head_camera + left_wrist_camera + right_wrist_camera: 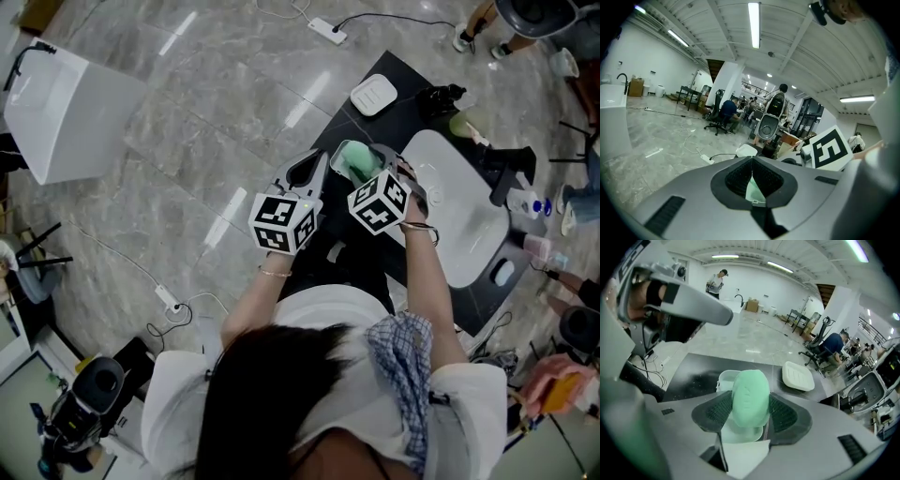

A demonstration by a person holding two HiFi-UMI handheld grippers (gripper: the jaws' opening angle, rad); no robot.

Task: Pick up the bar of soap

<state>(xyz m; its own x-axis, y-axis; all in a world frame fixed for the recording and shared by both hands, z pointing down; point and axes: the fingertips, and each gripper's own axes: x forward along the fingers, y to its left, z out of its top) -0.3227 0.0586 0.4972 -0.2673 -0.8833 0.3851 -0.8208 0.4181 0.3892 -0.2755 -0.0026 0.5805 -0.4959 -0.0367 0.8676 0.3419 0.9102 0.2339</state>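
Two grips: right tongs clamped on green bar of soap just above the white dish; left tongs closed, seemingly on its rim. Likely light, stiff, slippery: take hold mid-length, across long edges.

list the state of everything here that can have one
bar of soap: upright, gripped between pads
right gripper: shut on the bar of soap
left gripper: shut on the soap tray's thin edge
soap tray: under the soap, pinched by its edge
white ribbed dish: flat on the black table, empty
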